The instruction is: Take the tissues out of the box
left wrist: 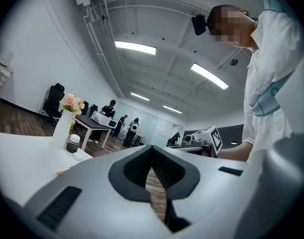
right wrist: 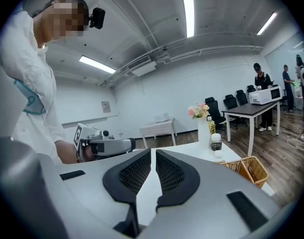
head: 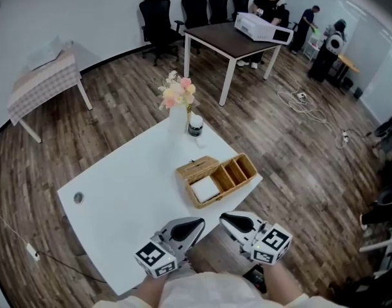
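Observation:
A wicker box (head: 216, 178) with several compartments stands near the right edge of the white table (head: 131, 197). White tissues (head: 205, 189) lie in its near-left compartment, beside a woven lid (head: 197, 167). My left gripper (head: 199, 224) and right gripper (head: 224, 218) hover at the table's near edge, short of the box, with their tips turned towards each other. Both are shut with nothing between the pads. The left gripper view (left wrist: 152, 148) looks past the table at the room. In the right gripper view, the right gripper (right wrist: 153, 151) faces the tabletop, with the box (right wrist: 246, 167) at the right.
A white vase of pink flowers (head: 178, 101) and a small dark-lidded jar (head: 196, 126) stand at the table's far corner. A cable hole (head: 78, 197) is at the table's left. Beyond are a dark table (head: 231, 40), office chairs, people, a cloth-covered table (head: 45, 79) and floor cables (head: 308, 108).

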Motion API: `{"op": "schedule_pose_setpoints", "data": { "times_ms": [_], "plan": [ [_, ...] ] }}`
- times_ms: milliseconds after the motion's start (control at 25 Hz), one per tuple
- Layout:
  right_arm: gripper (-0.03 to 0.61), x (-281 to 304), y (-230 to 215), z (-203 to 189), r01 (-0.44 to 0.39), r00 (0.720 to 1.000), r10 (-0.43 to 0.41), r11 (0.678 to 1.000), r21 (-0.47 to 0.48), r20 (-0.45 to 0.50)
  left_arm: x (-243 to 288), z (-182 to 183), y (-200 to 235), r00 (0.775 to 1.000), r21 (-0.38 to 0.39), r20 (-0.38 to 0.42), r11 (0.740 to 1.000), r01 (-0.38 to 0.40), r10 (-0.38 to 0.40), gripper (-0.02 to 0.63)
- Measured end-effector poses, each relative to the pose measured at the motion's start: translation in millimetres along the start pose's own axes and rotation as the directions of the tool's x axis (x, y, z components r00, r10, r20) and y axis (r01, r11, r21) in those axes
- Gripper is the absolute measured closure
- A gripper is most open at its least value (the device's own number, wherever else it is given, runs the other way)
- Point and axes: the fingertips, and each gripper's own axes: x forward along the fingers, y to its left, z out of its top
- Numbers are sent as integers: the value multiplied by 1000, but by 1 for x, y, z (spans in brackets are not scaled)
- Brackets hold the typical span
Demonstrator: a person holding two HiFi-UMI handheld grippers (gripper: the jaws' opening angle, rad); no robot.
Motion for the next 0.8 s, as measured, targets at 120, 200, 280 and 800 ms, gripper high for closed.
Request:
{"op": "schedule_pose_setpoints", "data": {
  "times_ms": [120,200,280,800],
  "plan": [
    [543,20,-7,6,-56,997,54,998,-39,-55,0,4,15,1000,-17,4,1000,-14,15,612],
    [543,29,-14,9,-91,993,87,995,-49,-77,3,3,20,1000,-22,-3,1000,-21,21,612],
    [543,39,-25,9,-125,988,117,989,-80,-103,8,2,28,1000,-22,-6,999,-31,31,612],
    [541,91,-94,8,-455,865,362,858,-239,-347,57,27,97,974,-6,57,976,-220,220,612]
  ]
}}
